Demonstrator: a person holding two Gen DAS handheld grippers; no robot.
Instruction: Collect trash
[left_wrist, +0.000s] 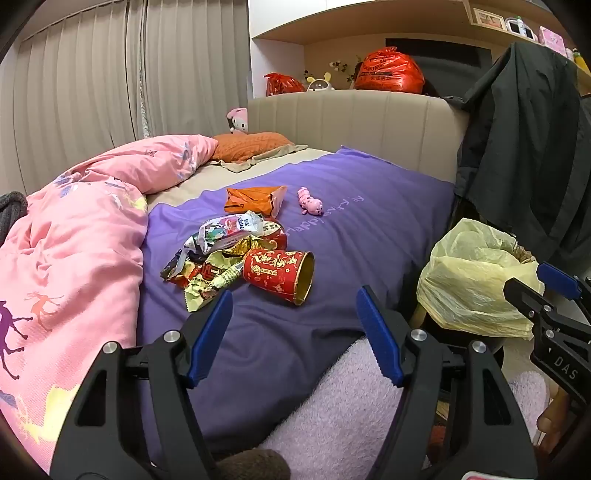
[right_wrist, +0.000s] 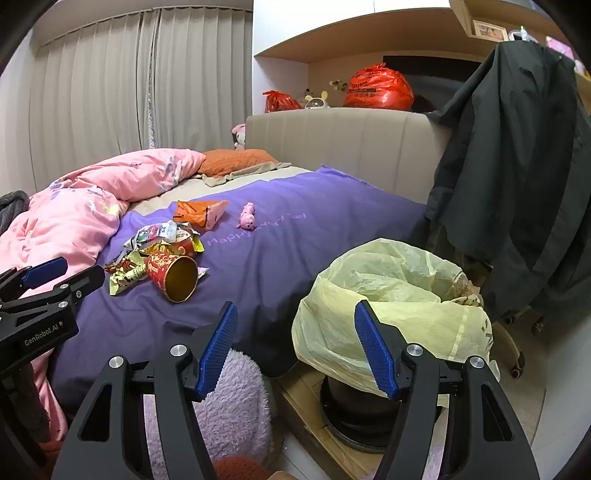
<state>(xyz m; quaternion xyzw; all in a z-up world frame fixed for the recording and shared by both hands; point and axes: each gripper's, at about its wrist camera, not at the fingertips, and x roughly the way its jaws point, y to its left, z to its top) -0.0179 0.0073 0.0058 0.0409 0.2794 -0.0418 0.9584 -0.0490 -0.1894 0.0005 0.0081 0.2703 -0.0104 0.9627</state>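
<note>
- Both grippers nearest: my left gripper (left_wrist: 294, 295) has its jaws spread wide w/ nothing between them, hanging over the purple blanket (left_wrist: 369, 229); my right gripper (right_wrist: 296, 312) is just as wide and empty, at the bed edge beside the yellow bag.
- Fluffy lilac fabric (right_wrist: 229, 398) sits right under both.
- Yellow bag (right_wrist: 388, 295) lines a bin on the floor, off the bed's right side, mouth open.
- Red paper cup (left_wrist: 280, 275) lies tipped on its side on the blanket, open end toward me.
- Crumpled wrappers (left_wrist: 214, 254) piled touching the cup, on its far-left side.
- Orange packet (left_wrist: 255, 199) just beyond the pile.
- Pink toy (left_wrist: 311, 201) near the packet, to its right.
- Pink duvet (left_wrist: 74, 236) bunched along the left.
- Orange pillow (left_wrist: 247, 146) up by the headboard (left_wrist: 369, 122).
</note>
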